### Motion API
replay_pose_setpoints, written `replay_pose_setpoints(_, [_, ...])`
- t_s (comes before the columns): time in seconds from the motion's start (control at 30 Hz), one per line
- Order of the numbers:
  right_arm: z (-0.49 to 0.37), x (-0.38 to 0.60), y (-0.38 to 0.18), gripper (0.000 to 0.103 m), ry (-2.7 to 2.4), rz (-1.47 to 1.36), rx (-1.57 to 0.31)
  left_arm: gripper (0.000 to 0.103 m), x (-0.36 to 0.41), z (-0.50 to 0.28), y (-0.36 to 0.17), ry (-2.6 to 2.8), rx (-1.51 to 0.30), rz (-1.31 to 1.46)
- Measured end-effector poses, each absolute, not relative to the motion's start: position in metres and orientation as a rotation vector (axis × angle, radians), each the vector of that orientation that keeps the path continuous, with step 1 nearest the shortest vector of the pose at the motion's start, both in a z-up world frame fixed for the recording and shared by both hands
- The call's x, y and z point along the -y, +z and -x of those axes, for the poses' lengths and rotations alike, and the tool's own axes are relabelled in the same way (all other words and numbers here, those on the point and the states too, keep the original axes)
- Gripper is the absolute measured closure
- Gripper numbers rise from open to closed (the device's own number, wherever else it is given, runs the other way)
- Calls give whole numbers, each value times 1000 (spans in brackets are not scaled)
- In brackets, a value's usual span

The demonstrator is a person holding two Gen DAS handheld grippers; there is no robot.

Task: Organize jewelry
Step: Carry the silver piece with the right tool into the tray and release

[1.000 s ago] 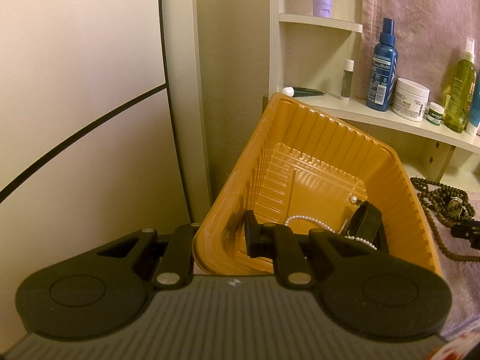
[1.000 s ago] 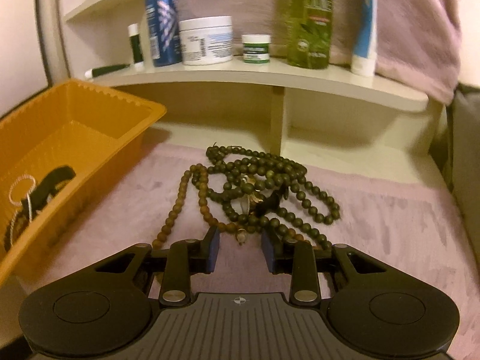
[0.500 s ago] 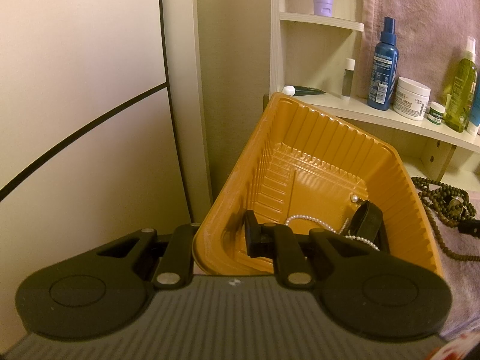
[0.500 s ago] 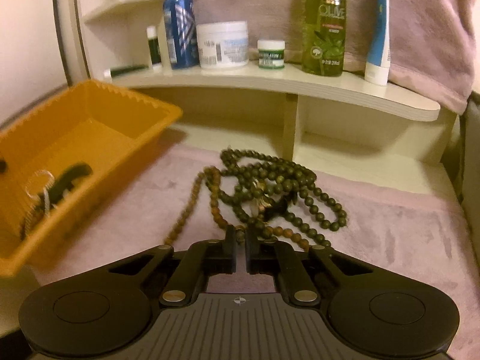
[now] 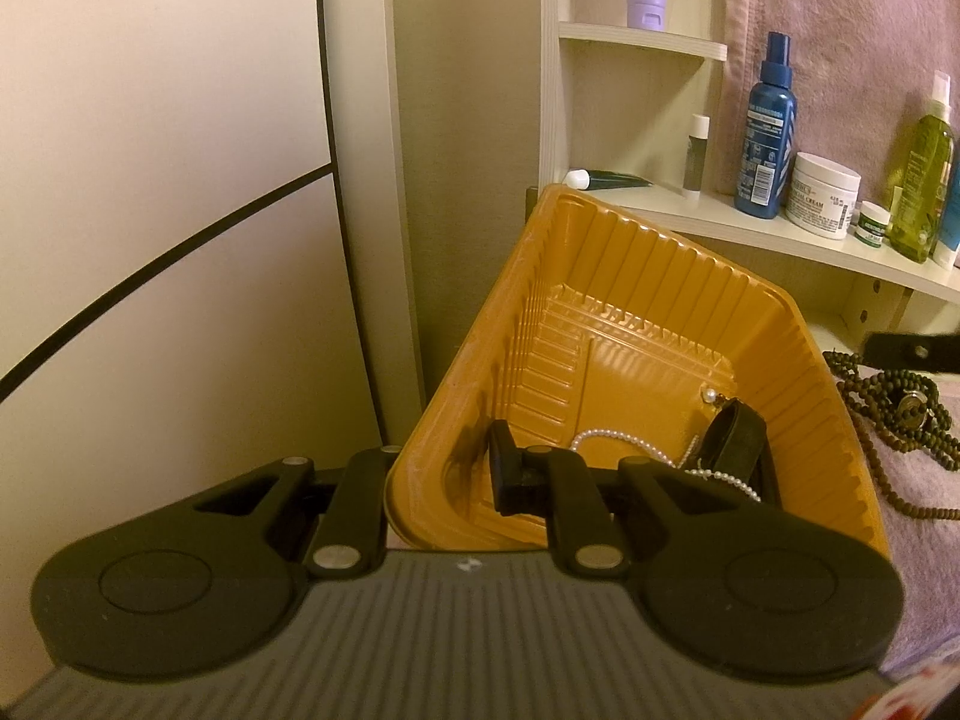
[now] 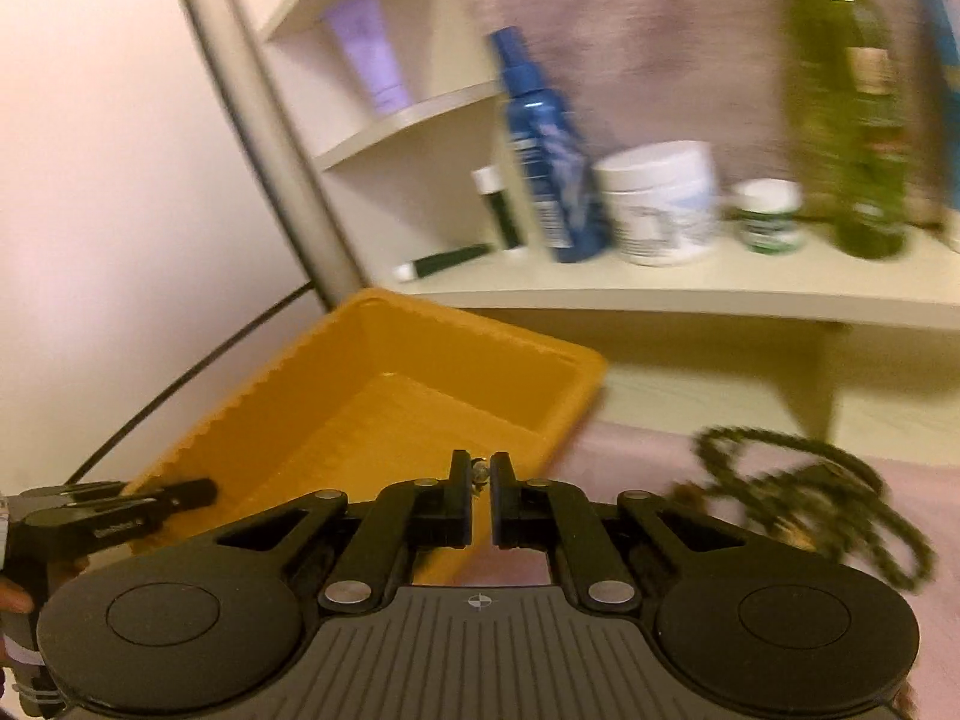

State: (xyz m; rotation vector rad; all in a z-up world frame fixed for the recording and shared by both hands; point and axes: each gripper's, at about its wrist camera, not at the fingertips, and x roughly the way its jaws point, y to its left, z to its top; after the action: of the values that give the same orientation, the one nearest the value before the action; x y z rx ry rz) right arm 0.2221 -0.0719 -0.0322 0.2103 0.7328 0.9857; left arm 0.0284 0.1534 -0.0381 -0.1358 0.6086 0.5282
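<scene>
Our left gripper [image 5: 444, 474] clamps the near wall of the orange tray [image 5: 606, 276], one finger inside and one outside. Beyond the inner finger, on the tray floor, lie a pearl necklace [image 5: 606, 437] and a black band [image 5: 735, 441].

Our right gripper [image 6: 479, 483] has its fingers nearly together, nipping something small and pale (too blurred to name). They hang before the tray's near right corner. The dark bead necklace [image 6: 804, 492] lies right of these fingers on the pink towel [image 6: 630, 456].

Behind stands the shelf [image 6: 690, 288] with a blue spray bottle [image 6: 549, 150], white cream jar [image 6: 660, 204], small green-labelled jar [image 6: 768, 216] and green bottle [image 6: 852, 120].
</scene>
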Motion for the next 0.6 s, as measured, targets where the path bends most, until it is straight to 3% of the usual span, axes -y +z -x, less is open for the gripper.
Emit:
replay_pose_setpoints(0.33, [-230, 29, -46, 96, 1002, -98, -783, 89, -153, -28, -38, 529, -609, 137])
replay_pose_setpoints(0.4, [-230, 30, -47, 91, 996, -106, -782, 89, -153, -28, -38, 529, -610, 137])
replay_pose_setpoints(0.47, [-229, 35, -46, 74, 987, -121, -769, 89, -153, -29, -38, 529, -610, 137])
replay_pose_setpoints(0.53, [-229, 40, -43, 66, 987, -145, -759, 89, -153, -29, -38, 529, -610, 135])
replay_pose_setpoints(0.6, [-228, 46, -40, 65, 978, -157, -750, 89, -153, -29, -39, 530, -610, 137])
